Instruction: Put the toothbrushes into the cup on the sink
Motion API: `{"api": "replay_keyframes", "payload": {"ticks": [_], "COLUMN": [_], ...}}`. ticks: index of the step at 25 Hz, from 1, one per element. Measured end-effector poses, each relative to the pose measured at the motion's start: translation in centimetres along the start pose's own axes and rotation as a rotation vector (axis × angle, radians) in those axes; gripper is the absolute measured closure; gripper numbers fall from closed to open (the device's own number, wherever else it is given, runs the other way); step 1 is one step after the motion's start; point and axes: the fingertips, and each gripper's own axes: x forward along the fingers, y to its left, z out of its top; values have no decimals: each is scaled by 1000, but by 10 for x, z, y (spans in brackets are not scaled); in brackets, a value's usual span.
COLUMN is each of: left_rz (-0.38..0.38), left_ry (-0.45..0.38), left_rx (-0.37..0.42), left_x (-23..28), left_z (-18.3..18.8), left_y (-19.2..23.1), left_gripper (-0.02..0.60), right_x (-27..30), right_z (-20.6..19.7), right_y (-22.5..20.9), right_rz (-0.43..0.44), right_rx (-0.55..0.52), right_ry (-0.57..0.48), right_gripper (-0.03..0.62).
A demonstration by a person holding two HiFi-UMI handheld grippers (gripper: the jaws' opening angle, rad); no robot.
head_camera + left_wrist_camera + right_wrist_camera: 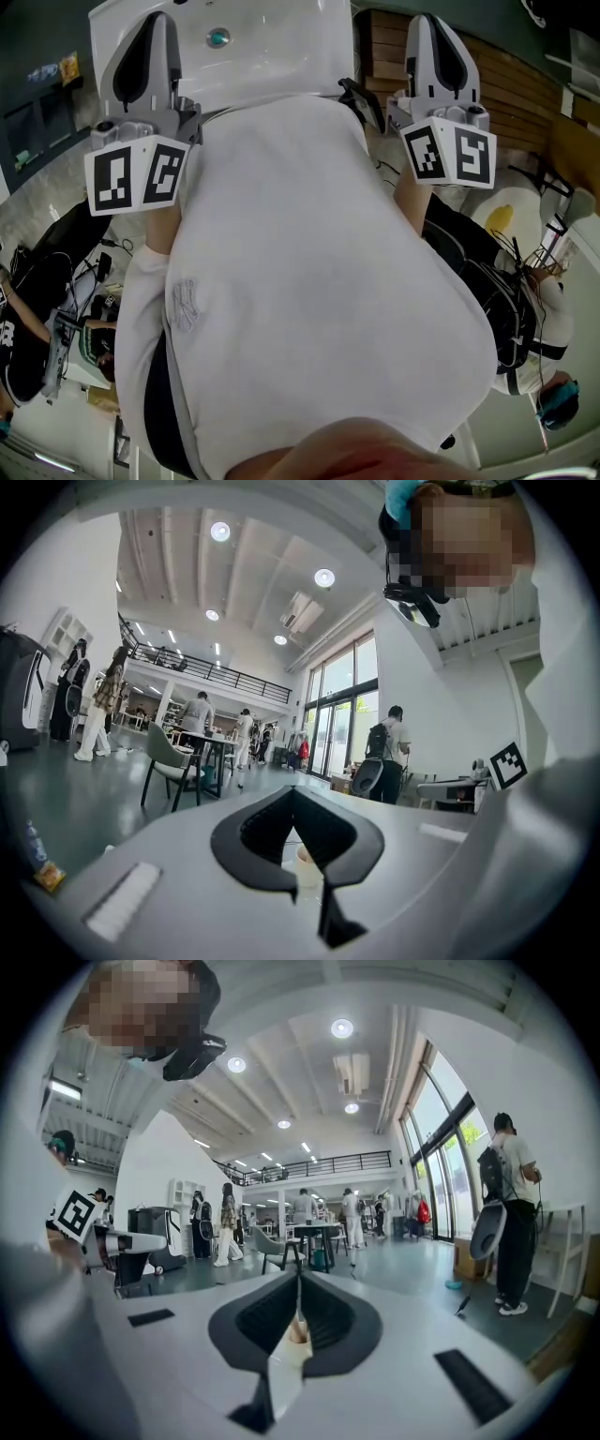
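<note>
You're standing square to the sink (272,58), its white basin and drain (217,37) at the far edge of the head view, and most of that view is your own white shirt (309,262). The left gripper (145,37) is up at the far left and the right gripper (439,39) at the far right, level with each other, marker cubes (136,173) facing back at you. My read: that's a ready stance, both tools parked either side of the basin so either one can go in.

Left fingers (262,832): together, meeting in a thin seam, nothing clamped. A small pale shape (305,860) shows low in the slot, and I can't tell what it is. Right fingers (267,1314): closed tight on each other too, no brush between them.

And the toothbrushes? In no view. The cup can't be picked out either; the basin is all that shows of the sink. Both gripper views take in the open hall, with people, chairs and tall windows.

So the job looks unstarted. Before any grasp you'll need to open the fingers and bring the brushes into sight.
</note>
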Motion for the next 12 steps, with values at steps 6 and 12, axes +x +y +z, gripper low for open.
{"api": "replay_keyframes", "payload": {"ticks": [6,12], "left_rz": [-6,-12], "left_ry": [-3,-10], "left_rx": [-3,-4], "left_x": [2,2], "left_z": [0,4], "left_y": [2,4], "left_gripper": [598,598], "right_x": [3,5], "right_z": [0,0], "right_y": [0,3], "right_rz": [-5,-7], "right_rx": [-2,-1], "right_ry": [2,6], "right_gripper": [576,576]}}
